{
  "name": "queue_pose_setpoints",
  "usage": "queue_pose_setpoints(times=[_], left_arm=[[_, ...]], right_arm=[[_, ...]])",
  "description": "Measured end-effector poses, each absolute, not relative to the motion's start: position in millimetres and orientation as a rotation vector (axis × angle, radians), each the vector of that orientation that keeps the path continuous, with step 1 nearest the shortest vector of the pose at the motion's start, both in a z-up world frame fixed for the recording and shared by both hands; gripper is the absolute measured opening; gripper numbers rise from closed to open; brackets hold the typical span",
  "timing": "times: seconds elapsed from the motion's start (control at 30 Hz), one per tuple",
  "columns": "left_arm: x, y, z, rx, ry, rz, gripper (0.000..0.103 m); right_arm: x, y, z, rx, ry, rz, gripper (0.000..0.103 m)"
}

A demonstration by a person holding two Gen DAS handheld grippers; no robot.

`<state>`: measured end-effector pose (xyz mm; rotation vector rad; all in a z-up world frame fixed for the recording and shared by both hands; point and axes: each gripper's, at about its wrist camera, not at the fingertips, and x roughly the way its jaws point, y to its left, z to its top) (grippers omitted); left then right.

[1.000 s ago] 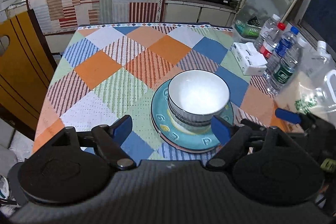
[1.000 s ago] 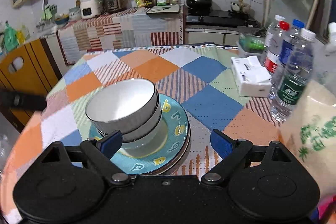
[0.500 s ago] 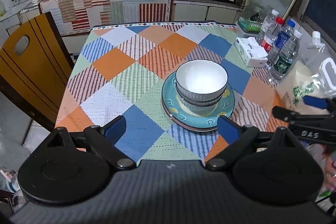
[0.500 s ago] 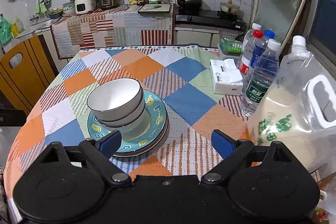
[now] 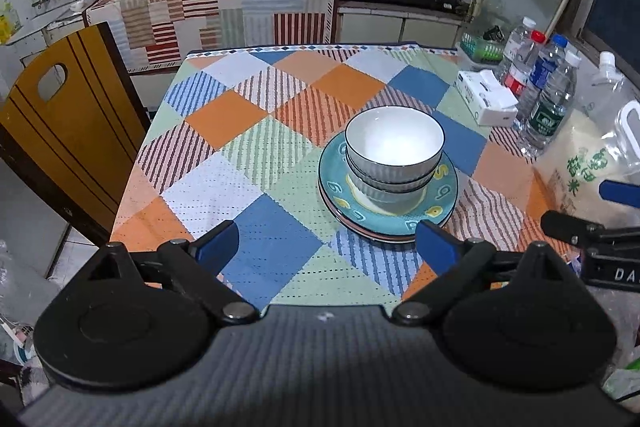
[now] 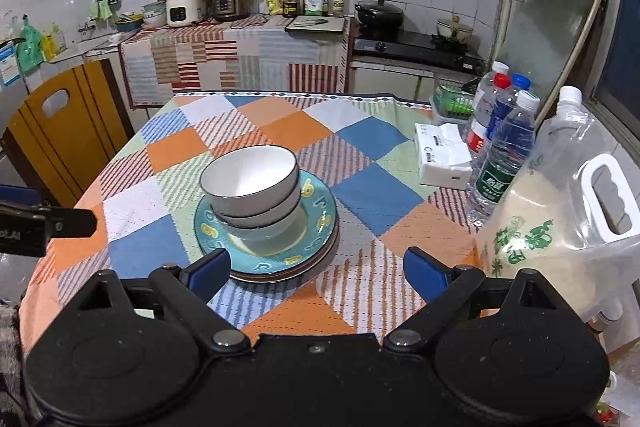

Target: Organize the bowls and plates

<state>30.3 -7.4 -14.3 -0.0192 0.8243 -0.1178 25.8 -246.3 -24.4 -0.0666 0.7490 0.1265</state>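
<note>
Room: kitchen with white tiled walls, a patchwork-clothed table [image 5: 248, 131] in front, a counter with cookers and bottles behind it.
Bowls: two white bowls [image 5: 394, 147] nested one in the other, dark-rimmed, ribbed grey outside, standing ahead of both pairs of jaws, touched by neither.
Plates: teal stacked plates [image 5: 440, 203] under the bowls; at least two rims show, the exact count is hard to tell.
Plate writing: yellow and teal digits ring the top plate; a "6" and a "9" read clearly, the others are partly hidden by the bowls.
Left gripper [image 5: 326, 241]: blue-padded jaws wide apart with nothing between them, angled down at the near table edge; the stack lies ahead, toward its right finger.
Right gripper [image 6: 316, 269]: jaws wide apart, clamped on nothing; the plates' near rim sits just past its left finger.
Gripper lettering: white letters on each tool's body, cut off by the frame edge.
Water bottles [image 6: 506, 159]: beyond the right finger; label print too small to read.
Tissue pack [image 6: 442, 155]: beside the bottles, print unreadable.
Jug [image 6: 568, 211]: clear, handled, green characters, partly cut off.
Chair [image 5: 68, 123]: wooden, beyond the left finger.
</note>
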Motion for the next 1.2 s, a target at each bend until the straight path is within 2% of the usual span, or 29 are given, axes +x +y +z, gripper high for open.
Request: queue_pose_setpoints(times=[0.2, 1.2], left_arm=[[28, -6, -16, -0.020, 0.783, -0.094, 0.103], [18, 2, -23, -0.017, 0.721, 0.018, 0.103]], right_arm=[[18, -240, -25, -0.064, 0.695, 0.140, 0.096], [8, -217, -27, -0.051, 0.717, 0.122, 0.097]])
